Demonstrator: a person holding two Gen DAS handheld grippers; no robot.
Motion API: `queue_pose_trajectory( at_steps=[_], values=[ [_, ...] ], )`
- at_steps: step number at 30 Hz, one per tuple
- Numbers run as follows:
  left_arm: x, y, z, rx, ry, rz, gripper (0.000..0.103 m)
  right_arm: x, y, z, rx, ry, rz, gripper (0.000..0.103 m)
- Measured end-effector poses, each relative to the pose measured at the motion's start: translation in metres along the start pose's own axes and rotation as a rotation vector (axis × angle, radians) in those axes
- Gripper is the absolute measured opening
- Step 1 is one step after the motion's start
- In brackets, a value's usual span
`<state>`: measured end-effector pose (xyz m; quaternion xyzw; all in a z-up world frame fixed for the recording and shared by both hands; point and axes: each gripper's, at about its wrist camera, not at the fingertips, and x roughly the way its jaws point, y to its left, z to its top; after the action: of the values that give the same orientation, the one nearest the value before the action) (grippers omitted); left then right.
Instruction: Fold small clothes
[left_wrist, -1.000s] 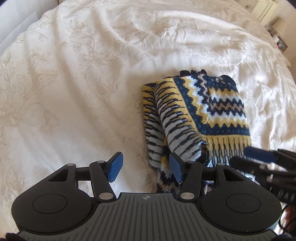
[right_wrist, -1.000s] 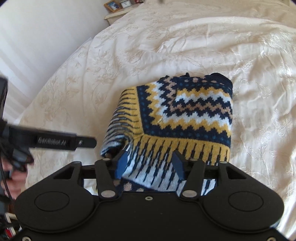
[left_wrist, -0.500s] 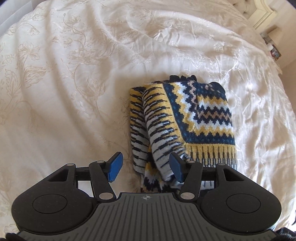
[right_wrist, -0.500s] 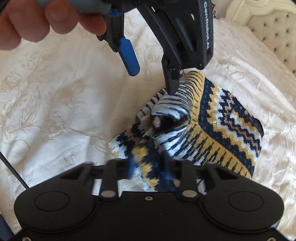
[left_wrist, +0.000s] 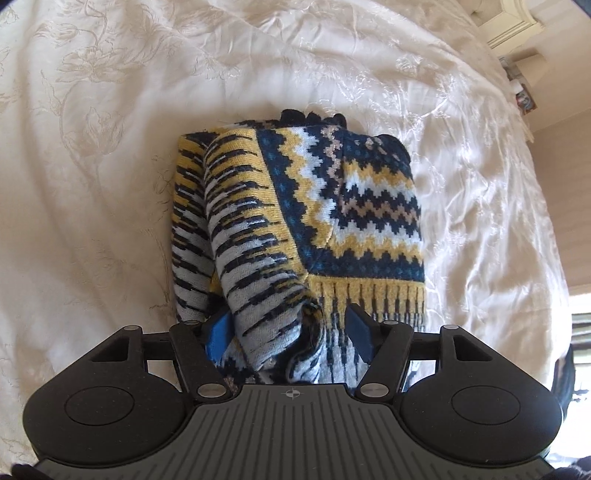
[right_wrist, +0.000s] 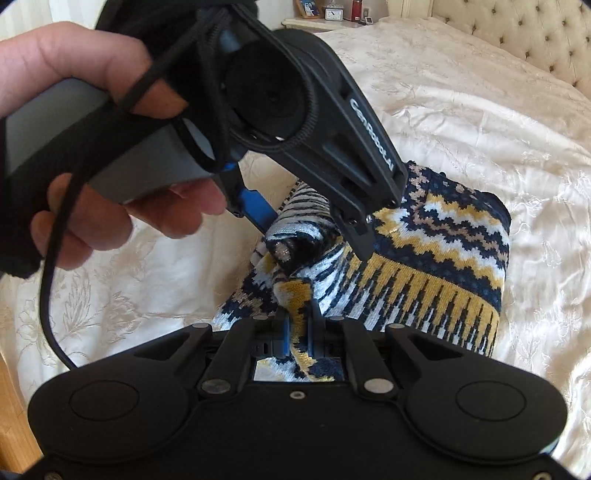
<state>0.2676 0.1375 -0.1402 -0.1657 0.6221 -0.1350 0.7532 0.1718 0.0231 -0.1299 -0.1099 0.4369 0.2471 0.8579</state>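
A knitted sweater (left_wrist: 354, 206) in navy, yellow and white zigzags lies folded on the cream bedspread (left_wrist: 110, 184). Its striped sleeve (left_wrist: 255, 266) bunches up at the near edge. My left gripper (left_wrist: 288, 332) is open, its blue pads straddling that bunched sleeve. In the right wrist view the left gripper (right_wrist: 310, 236) comes down from above in a person's hand (right_wrist: 92, 177), one finger on each side of the raised fold of the sweater (right_wrist: 443, 243). My right gripper (right_wrist: 298, 332) is shut on a narrow strip of the sweater's near edge.
The bedspread (right_wrist: 480, 110) spreads wide on all sides. A tufted headboard (right_wrist: 517, 33) stands at the back right and a nightstand (right_wrist: 325, 18) holds frames and a clock. A black cable (right_wrist: 48, 295) hangs from the left gripper. Wooden floor (right_wrist: 14, 424) shows at lower left.
The left gripper moved forward, so the bunched sleeve now sits between its open fingers. The right gripper swung round to the near edge and closed on a strip of the knit.
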Motion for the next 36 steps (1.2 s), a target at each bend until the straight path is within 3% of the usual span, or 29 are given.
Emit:
queue_pose_trajectory(
  at_steps=[4, 5, 7, 9, 13, 19, 22, 24, 26, 27, 31, 36],
  values=[
    [0.010, -0.001, 0.005, 0.034, -0.017, 0.018, 0.056, -0.001, -0.001, -0.001, 0.017, 0.001, 0.002, 0.014],
    [0.010, -0.002, 0.004, 0.038, -0.037, 0.025, 0.039, -0.002, -0.002, -0.001, 0.022, 0.000, 0.002, 0.014],
    [0.008, -0.004, 0.003, 0.048, -0.074, 0.046, 0.020, -0.003, -0.003, -0.001, 0.032, -0.005, 0.002, 0.014],
    [0.002, -0.007, 0.001, 0.088, -0.106, 0.056, 0.016, -0.005, -0.004, 0.000, 0.046, -0.016, 0.003, 0.014],
    [-0.029, -0.013, -0.010, 0.191, -0.243, 0.070, 0.012, -0.012, 0.001, 0.007, 0.047, -0.059, 0.024, 0.015],
    [-0.010, 0.020, -0.010, 0.079, -0.180, 0.118, 0.012, 0.028, 0.013, 0.007, -0.005, 0.060, 0.081, 0.019],
    [0.005, 0.026, -0.011, 0.090, -0.159, 0.152, 0.014, 0.043, 0.015, 0.003, -0.033, 0.105, 0.106, 0.026],
    [0.008, 0.025, -0.013, 0.106, -0.169, 0.173, 0.020, 0.039, 0.011, 0.004, -0.031, 0.095, 0.130, 0.034],
    [0.007, 0.025, -0.013, 0.106, -0.181, 0.191, 0.028, 0.030, 0.001, 0.005, -0.001, 0.073, 0.167, 0.052],
    [0.006, 0.026, -0.014, 0.103, -0.182, 0.191, 0.030, 0.024, -0.005, 0.004, 0.014, 0.060, 0.170, 0.054],
    [0.002, 0.036, -0.016, 0.084, -0.191, 0.193, 0.048, 0.001, -0.032, 0.000, 0.059, 0.026, 0.166, 0.059],
    [-0.008, 0.042, -0.021, 0.099, -0.215, 0.229, 0.054, -0.021, -0.077, -0.006, 0.154, -0.011, 0.118, 0.061]
  ],
)
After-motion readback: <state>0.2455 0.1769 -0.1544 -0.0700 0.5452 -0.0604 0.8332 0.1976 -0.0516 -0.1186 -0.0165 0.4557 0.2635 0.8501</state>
